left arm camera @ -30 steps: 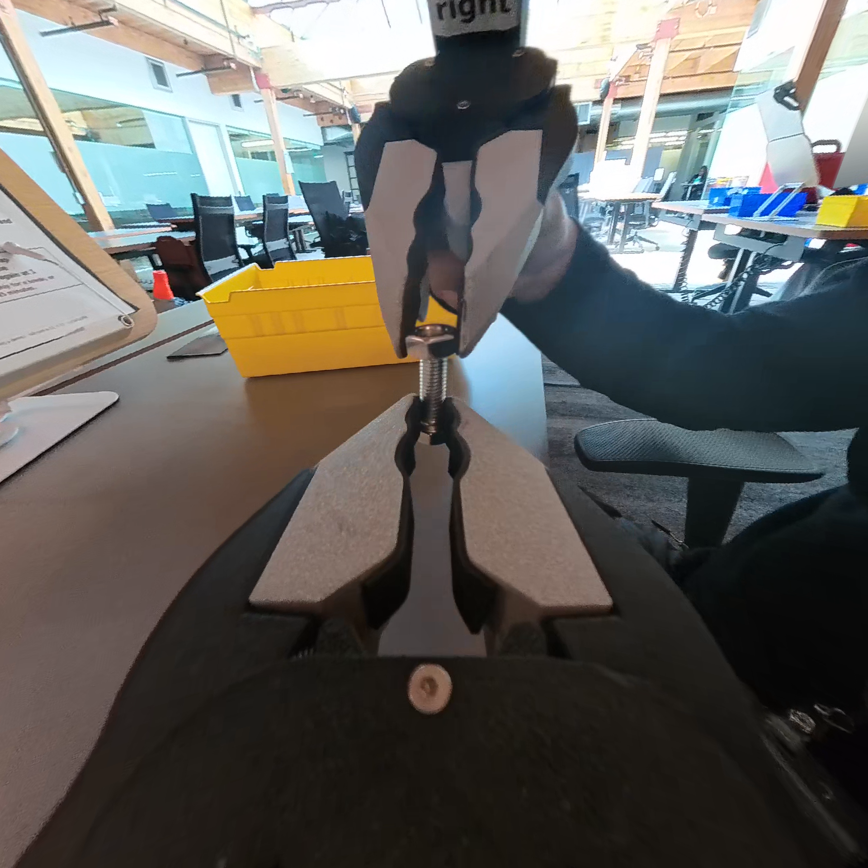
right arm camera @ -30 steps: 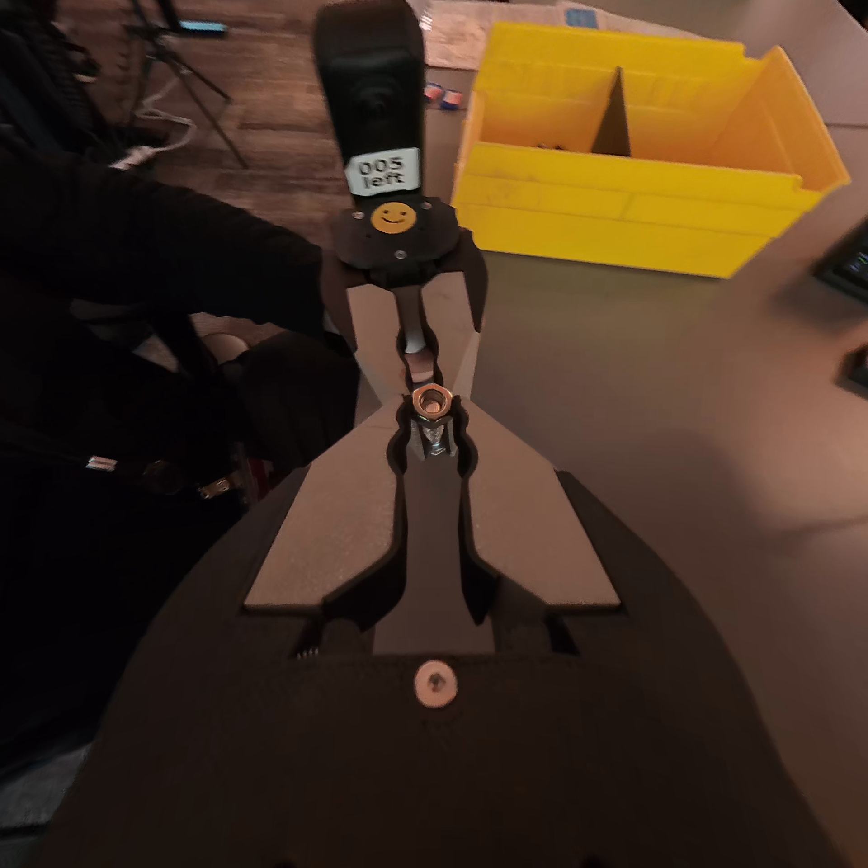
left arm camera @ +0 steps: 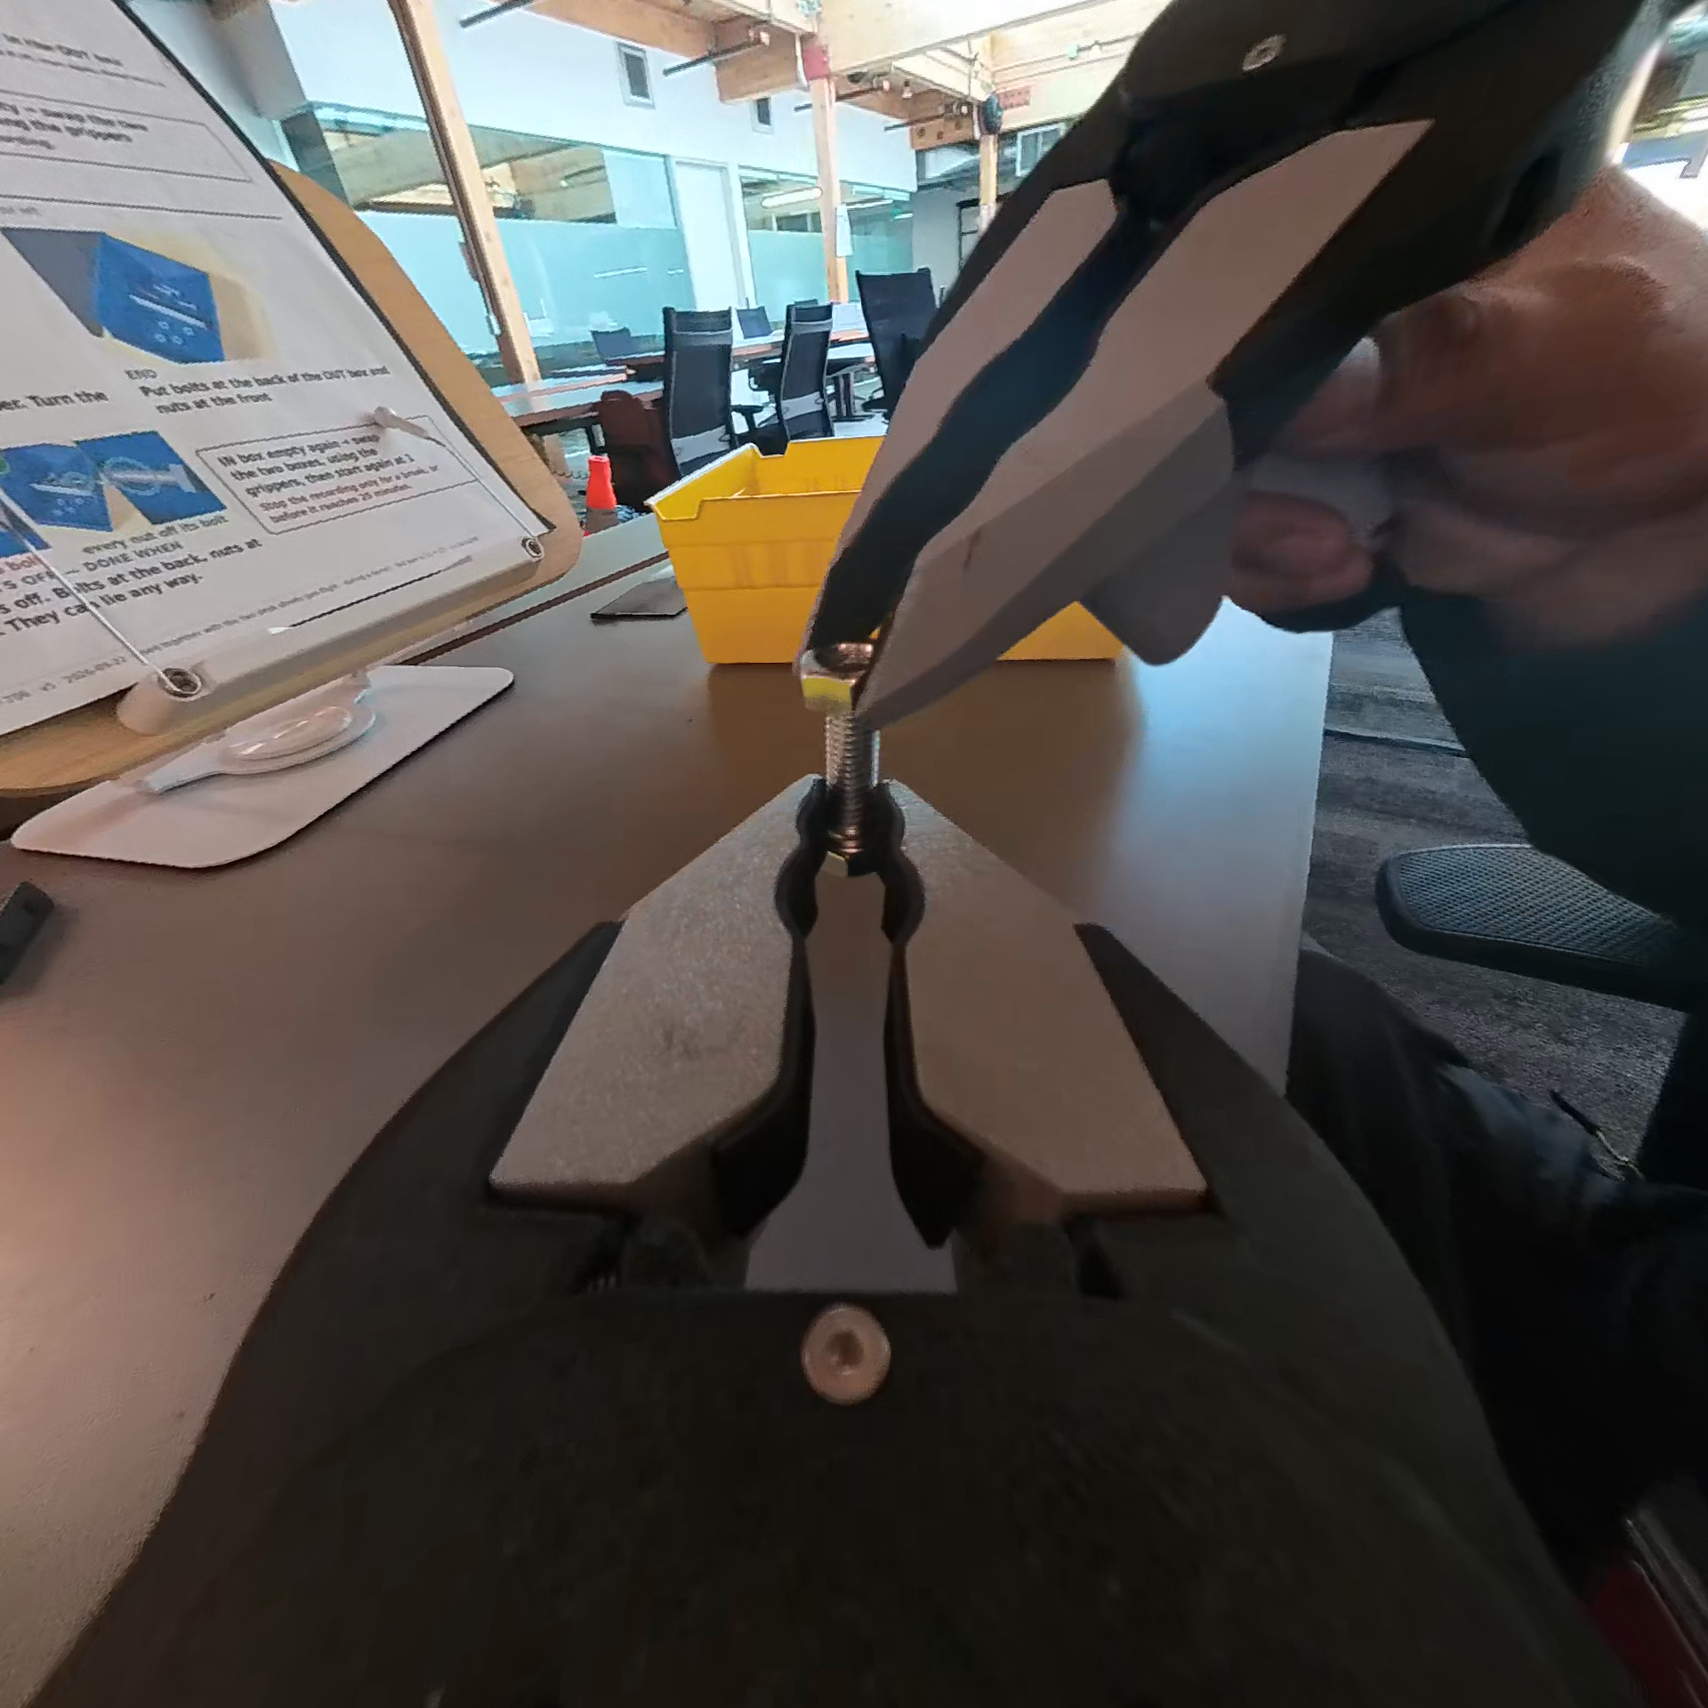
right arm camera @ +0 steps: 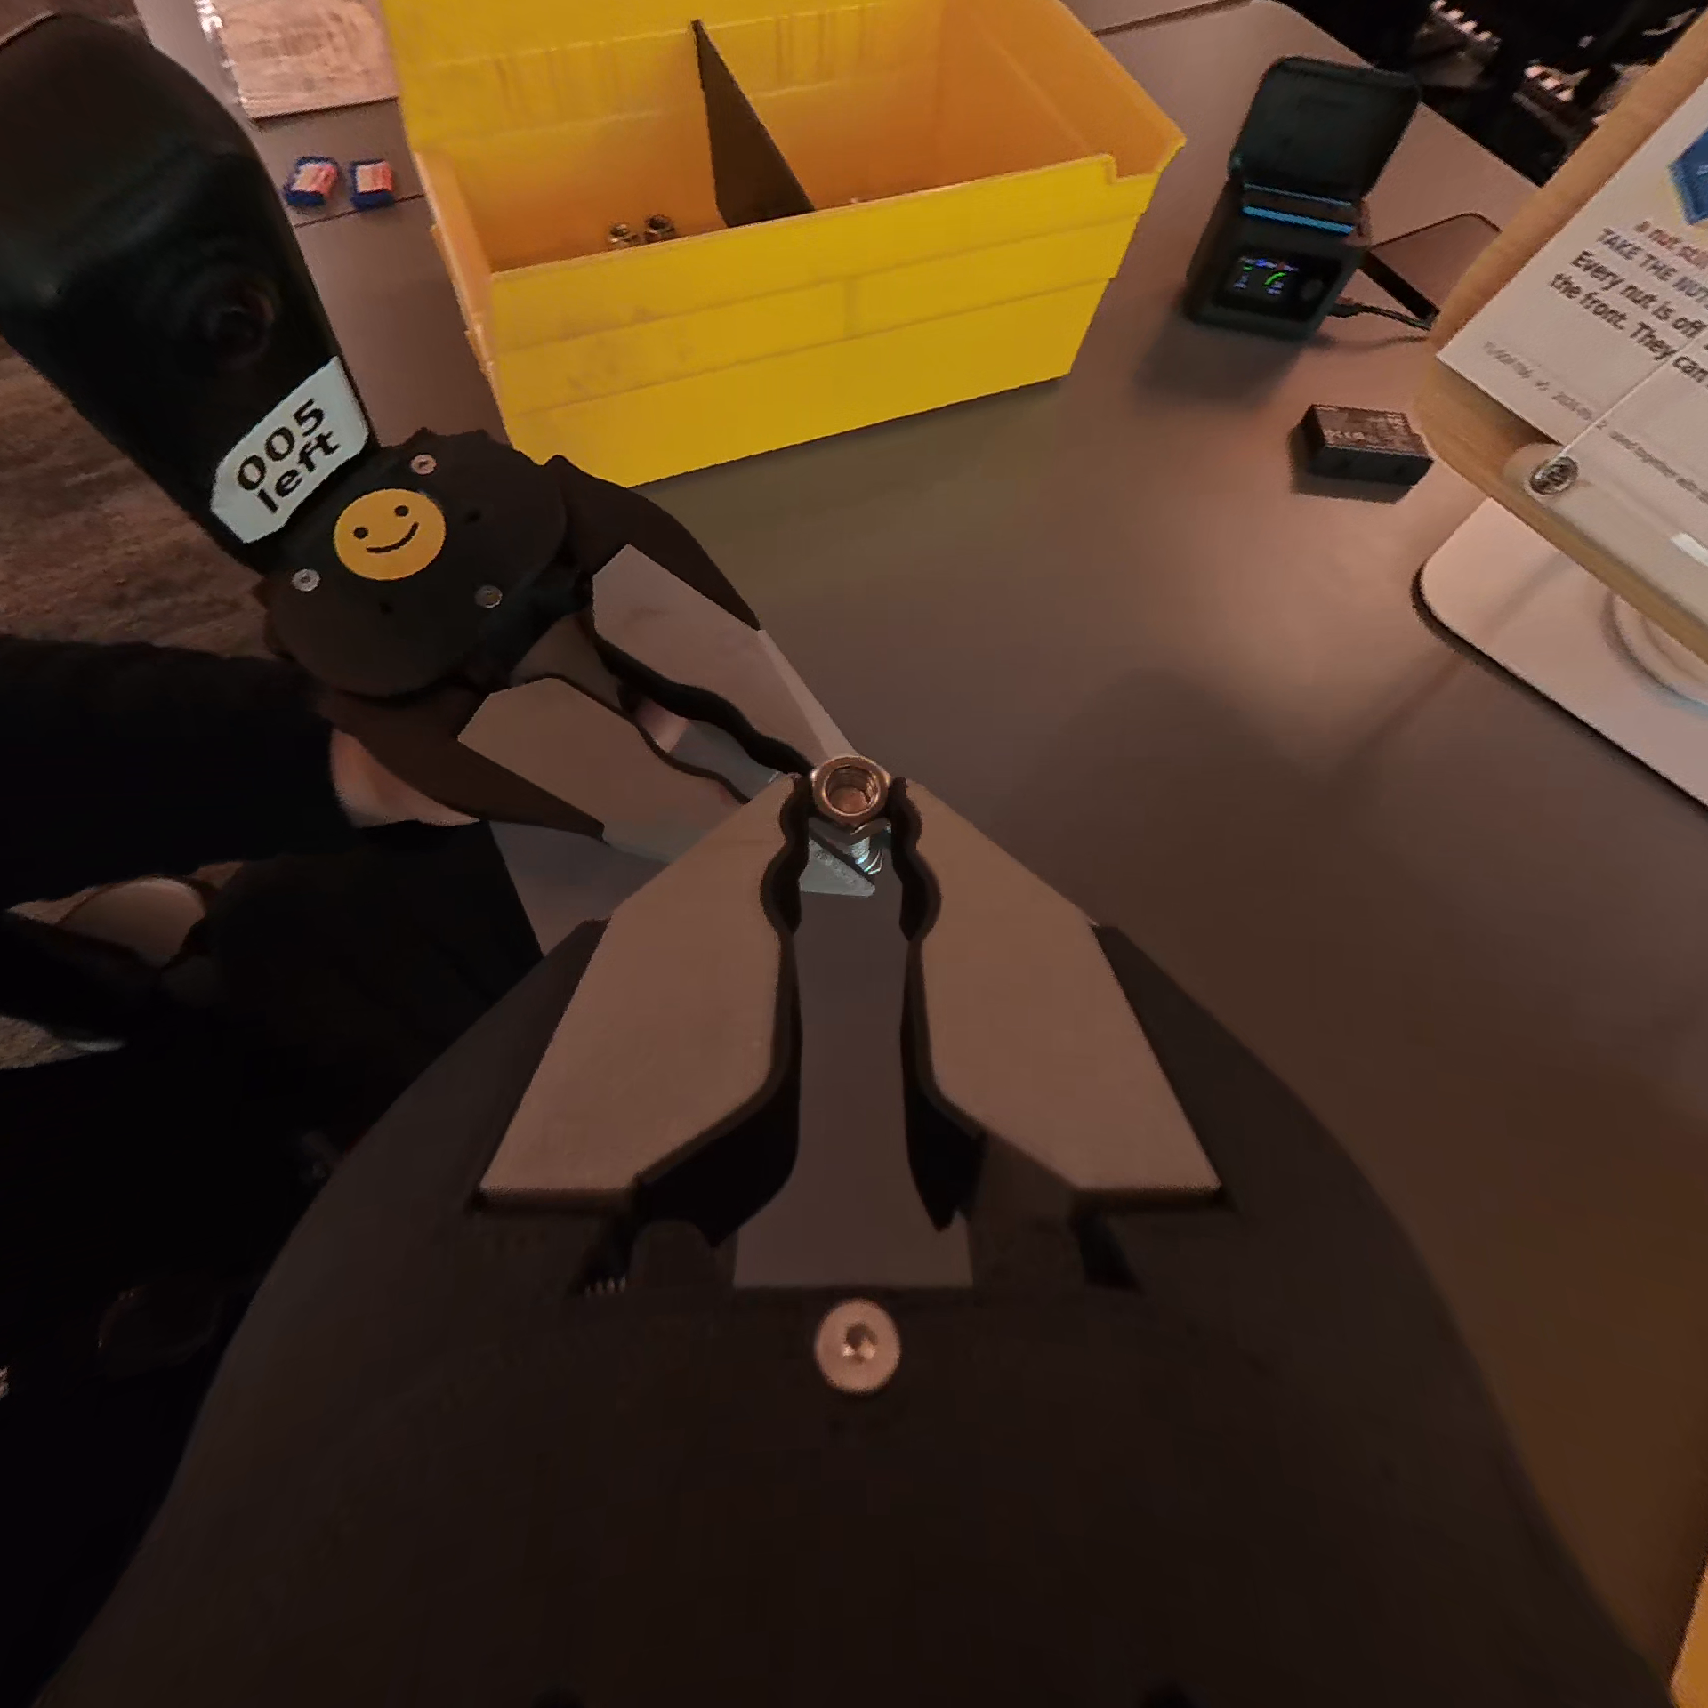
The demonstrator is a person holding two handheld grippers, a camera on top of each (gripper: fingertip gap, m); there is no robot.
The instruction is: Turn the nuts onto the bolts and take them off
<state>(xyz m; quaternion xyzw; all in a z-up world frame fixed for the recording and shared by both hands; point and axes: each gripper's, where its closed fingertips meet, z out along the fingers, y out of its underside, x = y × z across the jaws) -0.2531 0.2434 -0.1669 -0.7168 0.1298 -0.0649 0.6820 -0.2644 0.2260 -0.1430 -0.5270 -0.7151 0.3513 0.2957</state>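
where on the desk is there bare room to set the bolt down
Bare desk lies between the yellow bin, the small black device and the stand's white base. It is crowded at the near edge, where the left gripper and right gripper meet on bolt and nut.

Dark office chairs (left arm camera: 702, 379), glass walls (left arm camera: 573, 268), timber beams (left arm camera: 462, 176).

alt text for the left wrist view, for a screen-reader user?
The left gripper is shut on an upright bolt while the right gripper, slanting down from the upper right, pinches the nut on its top. A yellow bin sits behind on the brown table.
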